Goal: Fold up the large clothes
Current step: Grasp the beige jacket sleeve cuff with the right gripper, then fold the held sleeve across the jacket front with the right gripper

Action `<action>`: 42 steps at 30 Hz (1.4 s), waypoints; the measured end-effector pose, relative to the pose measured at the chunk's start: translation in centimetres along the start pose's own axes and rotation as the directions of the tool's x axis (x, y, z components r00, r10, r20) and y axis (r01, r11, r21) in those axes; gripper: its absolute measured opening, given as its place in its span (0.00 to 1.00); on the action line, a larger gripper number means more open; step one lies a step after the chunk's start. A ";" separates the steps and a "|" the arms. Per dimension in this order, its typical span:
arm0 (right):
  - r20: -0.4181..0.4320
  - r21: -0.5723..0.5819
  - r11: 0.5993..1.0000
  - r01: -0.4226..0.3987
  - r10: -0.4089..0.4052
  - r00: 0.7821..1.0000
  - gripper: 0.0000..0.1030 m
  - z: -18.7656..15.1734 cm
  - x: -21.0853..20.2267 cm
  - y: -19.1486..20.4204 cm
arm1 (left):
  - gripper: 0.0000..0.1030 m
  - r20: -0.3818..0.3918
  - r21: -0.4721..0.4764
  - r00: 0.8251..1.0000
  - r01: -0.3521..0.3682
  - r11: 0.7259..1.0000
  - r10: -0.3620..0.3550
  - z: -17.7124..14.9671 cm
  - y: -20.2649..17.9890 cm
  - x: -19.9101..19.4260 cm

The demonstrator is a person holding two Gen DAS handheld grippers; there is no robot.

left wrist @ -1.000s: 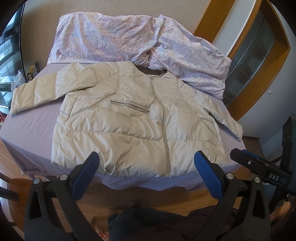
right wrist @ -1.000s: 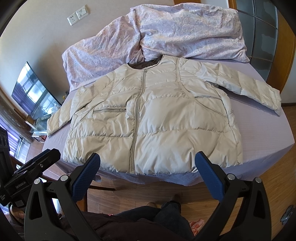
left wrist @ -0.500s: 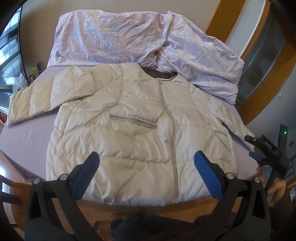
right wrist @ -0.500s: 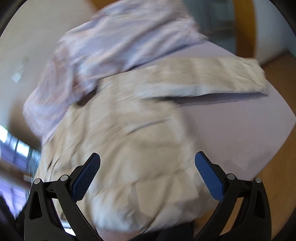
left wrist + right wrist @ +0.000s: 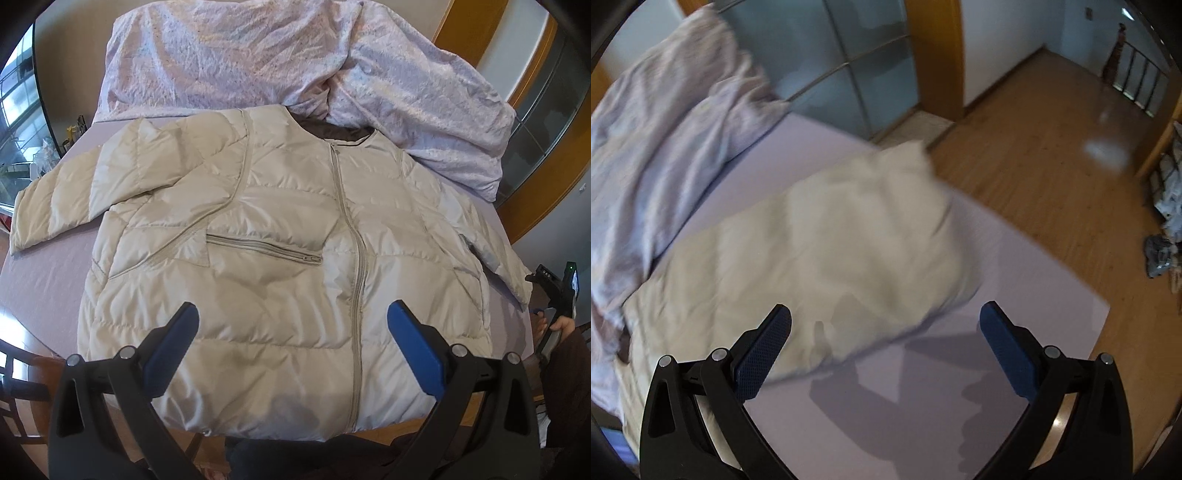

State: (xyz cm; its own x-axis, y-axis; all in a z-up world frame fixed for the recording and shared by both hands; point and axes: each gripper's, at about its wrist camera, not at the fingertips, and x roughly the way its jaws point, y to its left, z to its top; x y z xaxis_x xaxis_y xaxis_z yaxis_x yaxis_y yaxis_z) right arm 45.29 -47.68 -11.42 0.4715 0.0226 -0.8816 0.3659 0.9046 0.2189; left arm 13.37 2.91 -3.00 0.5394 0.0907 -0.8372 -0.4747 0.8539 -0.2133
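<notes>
A beige quilted jacket (image 5: 280,266) lies flat and zipped, front up, on the lilac bed sheet (image 5: 40,280), both sleeves spread outward. My left gripper (image 5: 291,332) is open and empty, hovering over the jacket's lower hem. My right gripper (image 5: 884,332) is open and empty above the jacket's right sleeve (image 5: 849,236), which looks blurred in the right wrist view. The right gripper's body also shows in the left wrist view (image 5: 554,288) at the bed's right edge, just past the sleeve cuff.
A rumpled pale floral duvet (image 5: 295,62) is heaped at the head of the bed behind the jacket. Wooden floor (image 5: 1052,147) and glass sliding doors (image 5: 842,55) lie beyond the bed's right corner. A dark chair (image 5: 14,373) stands at the lower left.
My left gripper has moved forward over the jacket's hem. My right gripper has swung right from the foot of the bed to above the right sleeve.
</notes>
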 end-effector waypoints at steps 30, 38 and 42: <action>0.030 0.039 0.987 -0.157 0.156 0.987 0.17 2.9 0.0 2.0 | 0.98 -0.020 -0.046 1.000 -0.019 0.999 0.019 2.6 2.7 0.9; 0.008 -0.101 0.951 -0.292 0.294 0.956 0.17 -0.5 -3.7 12.4 | 0.98 0.007 -0.035 1.000 -0.003 0.999 0.004 4.1 6.0 0.4; -0.050 -0.170 0.928 -0.331 0.328 0.944 0.17 -2.6 -4.0 18.4 | 0.98 0.017 -0.051 1.000 -0.001 0.999 0.002 4.4 8.1 0.0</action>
State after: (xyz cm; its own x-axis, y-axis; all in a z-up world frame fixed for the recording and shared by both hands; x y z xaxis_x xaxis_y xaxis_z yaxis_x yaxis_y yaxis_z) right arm 48.02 -30.00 -4.94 0.5249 0.3388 -0.7808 0.0473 0.9043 0.4242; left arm 12.60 12.10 -2.56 0.5503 0.1008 -0.8288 -0.5099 0.8267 -0.2380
